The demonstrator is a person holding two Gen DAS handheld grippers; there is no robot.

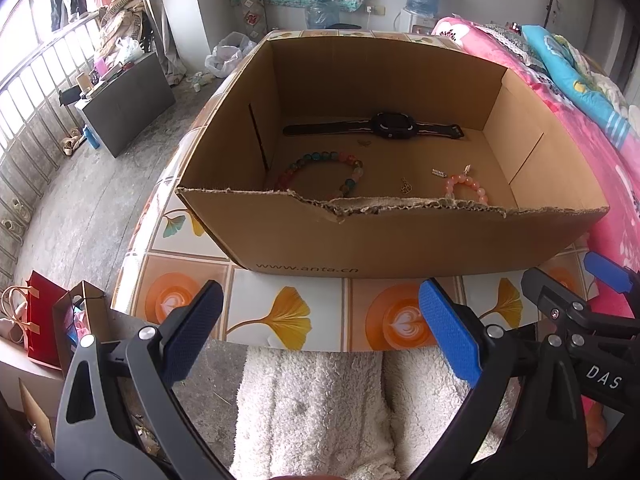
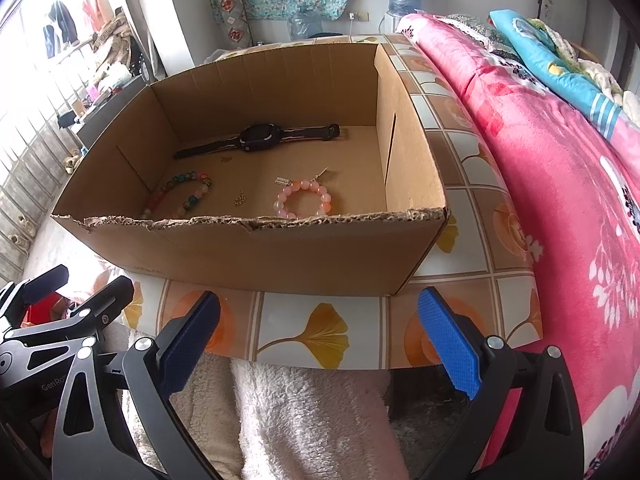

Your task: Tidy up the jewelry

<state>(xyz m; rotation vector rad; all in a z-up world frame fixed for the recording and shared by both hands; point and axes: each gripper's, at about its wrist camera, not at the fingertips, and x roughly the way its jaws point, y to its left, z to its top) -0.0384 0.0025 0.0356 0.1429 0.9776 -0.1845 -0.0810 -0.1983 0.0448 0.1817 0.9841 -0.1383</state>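
An open cardboard box (image 1: 400, 240) (image 2: 256, 252) stands on a tiled table. Inside lie a black watch (image 1: 380, 125) (image 2: 256, 138), a multicolour bead bracelet (image 1: 352, 160) (image 2: 200, 181), a pink bead bracelet (image 1: 468, 184) (image 2: 304, 200), a small silver bar piece (image 1: 439, 172) (image 2: 282, 180) and small gold charms (image 1: 405, 186) (image 2: 239, 199). My left gripper (image 1: 320, 328) is open and empty, in front of the box. My right gripper (image 2: 320, 336) is open and empty, also in front of the box; it shows at the right edge of the left wrist view (image 1: 600, 280).
The table (image 1: 288, 316) (image 2: 472, 216) has an orange and gold leaf pattern. A pink flowered blanket (image 2: 560, 200) lies to the right. A white fleece cloth (image 1: 320, 400) is below the grippers. Bags (image 1: 44, 320) stand on the floor at left.
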